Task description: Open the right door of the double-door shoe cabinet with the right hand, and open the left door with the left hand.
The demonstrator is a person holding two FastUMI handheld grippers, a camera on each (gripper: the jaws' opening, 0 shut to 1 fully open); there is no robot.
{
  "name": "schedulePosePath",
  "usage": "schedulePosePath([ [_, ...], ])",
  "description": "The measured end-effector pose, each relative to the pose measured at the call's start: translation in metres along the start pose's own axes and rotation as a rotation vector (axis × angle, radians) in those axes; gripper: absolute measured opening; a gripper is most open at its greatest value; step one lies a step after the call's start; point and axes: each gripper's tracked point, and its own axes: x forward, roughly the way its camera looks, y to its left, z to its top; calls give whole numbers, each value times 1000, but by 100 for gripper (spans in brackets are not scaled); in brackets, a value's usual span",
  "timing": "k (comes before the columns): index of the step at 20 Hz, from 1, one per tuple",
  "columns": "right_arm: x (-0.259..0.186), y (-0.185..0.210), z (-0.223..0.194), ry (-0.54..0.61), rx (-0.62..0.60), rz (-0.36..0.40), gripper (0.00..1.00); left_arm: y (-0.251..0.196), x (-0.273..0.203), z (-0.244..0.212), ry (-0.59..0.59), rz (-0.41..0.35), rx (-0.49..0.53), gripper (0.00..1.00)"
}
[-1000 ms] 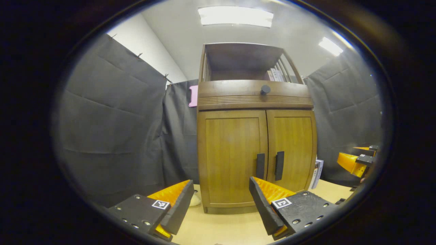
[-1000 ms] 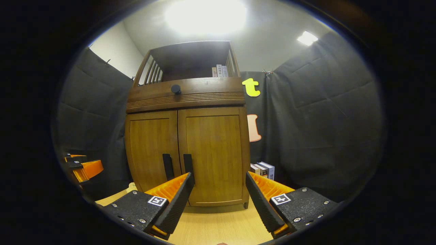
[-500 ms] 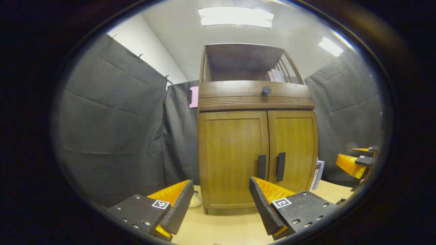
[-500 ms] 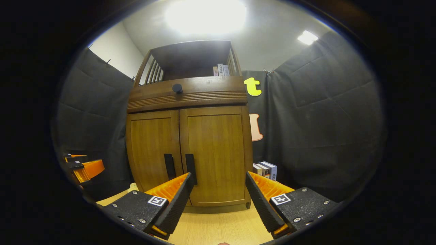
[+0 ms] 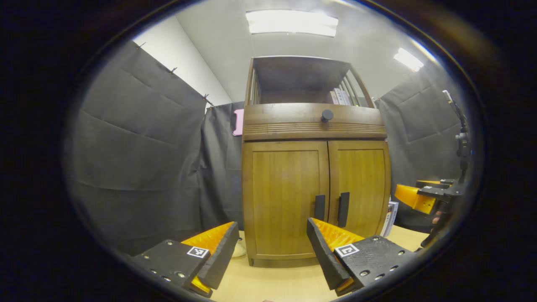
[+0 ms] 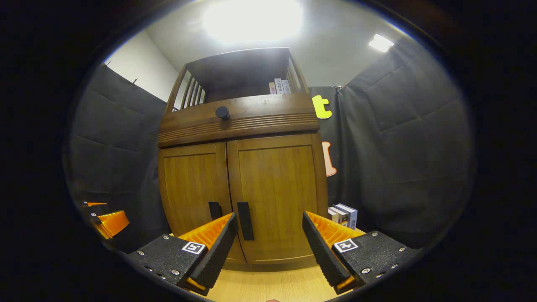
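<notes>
Because the two dark handles sit just beside each other at mid-frame, the left tongs (image 5: 268, 251), released and empty at bottom centre, could catch the wrong one; the shoe cabinet (image 5: 314, 167) stands shut on the tabletop (image 5: 272, 281). In the right gripper view, the right tongs (image 6: 268, 247) gape below the right handle (image 6: 245, 221); books (image 6: 280, 86) fill the top shelf.

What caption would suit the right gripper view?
Open tongs face a shut cabinet, its right handle just ahead.
</notes>
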Motion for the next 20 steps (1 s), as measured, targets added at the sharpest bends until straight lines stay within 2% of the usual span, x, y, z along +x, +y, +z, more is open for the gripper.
schedulePosePath([
  [1,9,3,0,4,9,14,93,2,-1,1,-3,7,-1,99],
  [2,18,4,-3,8,20,23,95,2,-4,1,-4,10,-4,99],
  [3,27,6,-4,10,32,30,95,2,-6,2,-5,14,-7,93],
  [4,36,7,-4,11,40,37,95,3,-6,3,-7,20,-7,93],
  [5,45,9,-4,11,45,42,95,4,-6,4,-8,29,-6,99],
  [7,62,15,-7,11,46,59,95,8,-6,1,0,49,3,99],
  [8,71,18,-10,11,42,72,95,9,-8,-1,4,59,6,93],
  [16,129,31,-49,77,2,98,95,46,-26,-4,32,171,40,93],
  [17,133,32,-53,89,5,101,92,51,-28,-4,38,184,45,93],
  [20,144,38,-71,116,2,114,95,67,-35,3,35,225,59,93],
])
